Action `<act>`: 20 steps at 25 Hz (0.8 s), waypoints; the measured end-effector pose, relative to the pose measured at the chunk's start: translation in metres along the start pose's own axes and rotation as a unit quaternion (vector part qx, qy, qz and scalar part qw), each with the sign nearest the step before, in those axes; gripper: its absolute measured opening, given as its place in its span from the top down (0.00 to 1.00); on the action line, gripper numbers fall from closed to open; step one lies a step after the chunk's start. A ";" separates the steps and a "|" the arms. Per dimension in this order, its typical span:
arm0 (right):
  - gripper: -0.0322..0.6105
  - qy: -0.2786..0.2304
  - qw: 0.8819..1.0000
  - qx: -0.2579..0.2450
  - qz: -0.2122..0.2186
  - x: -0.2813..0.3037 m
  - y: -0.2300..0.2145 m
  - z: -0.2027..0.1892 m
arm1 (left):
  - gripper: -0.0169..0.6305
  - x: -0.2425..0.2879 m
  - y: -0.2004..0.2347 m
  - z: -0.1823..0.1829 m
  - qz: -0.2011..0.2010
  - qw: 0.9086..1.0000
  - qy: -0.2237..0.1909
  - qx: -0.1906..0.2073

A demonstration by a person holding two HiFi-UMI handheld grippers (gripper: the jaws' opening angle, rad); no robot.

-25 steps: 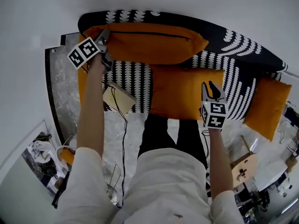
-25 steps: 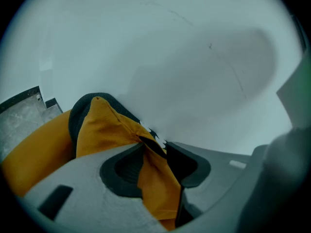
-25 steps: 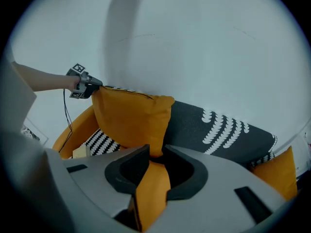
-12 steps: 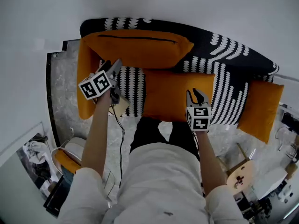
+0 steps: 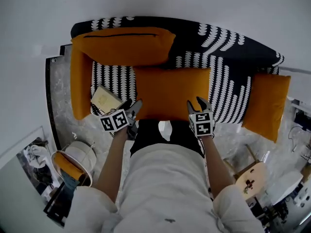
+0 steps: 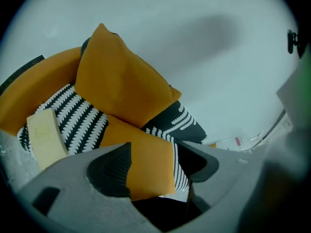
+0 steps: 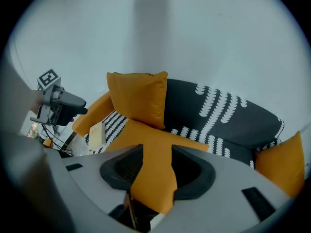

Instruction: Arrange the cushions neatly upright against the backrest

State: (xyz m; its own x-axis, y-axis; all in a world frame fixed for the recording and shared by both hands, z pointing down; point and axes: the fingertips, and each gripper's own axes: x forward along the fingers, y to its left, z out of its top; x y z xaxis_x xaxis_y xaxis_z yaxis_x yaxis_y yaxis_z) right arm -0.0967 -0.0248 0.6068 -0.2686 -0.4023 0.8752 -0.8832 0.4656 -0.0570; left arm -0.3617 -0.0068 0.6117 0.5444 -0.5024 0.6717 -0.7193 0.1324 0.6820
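Sofa (image 5: 228, 98): long cushion (image 5: 121, 45) stands upright at the left end of the backrest (image 5: 233, 45). Flat cushion (image 5: 170, 91) lies mid-seat, reaching the front edge. Third cushion (image 5: 265, 106) sits at the right end. Left gripper (image 5: 133, 106) and right gripper (image 5: 197, 104): jaws wide, just been opening, each straddling a front corner of the flat cushion, unclamped. Risk: shallow corner bites slip on lifting; the cushion flops forward, or sweeps the beige box (image 5: 104, 99) off the seat's left front
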 end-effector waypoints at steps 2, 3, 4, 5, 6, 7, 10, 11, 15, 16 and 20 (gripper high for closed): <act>0.68 0.017 1.000 0.000 0.012 -0.005 -0.014 -0.023 | 0.51 0.005 -0.006 -0.019 0.013 1.000 0.014 0.014; 0.67 0.027 0.999 0.000 0.020 -0.007 -0.021 -0.036 | 0.50 0.008 -0.007 -0.028 0.026 0.999 0.020 0.024; 0.66 0.037 0.999 -0.002 0.027 -0.008 -0.028 -0.050 | 0.49 0.011 -0.005 -0.037 0.042 0.998 0.027 0.034; 0.65 0.048 0.998 -0.006 0.033 -0.008 -0.035 -0.064 | 0.49 0.014 -0.002 -0.045 0.059 0.997 0.033 0.044; 0.64 0.060 0.997 -0.011 0.039 -0.007 -0.043 -0.077 | 0.47 0.018 0.001 -0.053 0.074 0.995 0.039 0.053; 0.63 0.071 0.996 -0.015 0.044 -0.006 -0.051 -0.091 | 0.46 0.023 0.004 -0.061 0.088 0.993 0.047 0.060; 0.60 0.111 0.992 -0.024 0.057 0.001 -0.073 -0.134 | 0.43 0.035 0.016 -0.093 0.121 0.987 0.078 0.067; 0.59 0.126 0.990 -0.027 0.063 0.003 -0.077 -0.148 | 0.43 0.038 0.021 -0.106 0.129 0.986 0.089 0.062; 0.58 0.169 0.980 -0.061 0.088 0.019 -0.088 -0.186 | 0.41 0.059 0.035 -0.144 0.140 0.981 0.127 0.049; 0.58 0.178 0.977 -0.070 0.092 0.024 -0.089 -0.195 | 0.40 0.063 0.040 -0.153 0.145 0.977 0.143 0.057; 0.57 0.207 0.968 -0.085 0.118 0.041 -0.081 -0.228 | 0.40 0.071 0.067 -0.198 0.172 0.943 0.246 0.141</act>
State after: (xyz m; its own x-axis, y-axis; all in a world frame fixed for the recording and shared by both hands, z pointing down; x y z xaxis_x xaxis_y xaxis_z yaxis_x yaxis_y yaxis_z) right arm 0.0515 0.1012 0.7565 -0.2475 0.0648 0.9667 -0.7306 0.6428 -0.2301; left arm -0.2860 0.1362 0.7623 0.3417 -0.0045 0.9398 -0.9386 -0.0515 0.3410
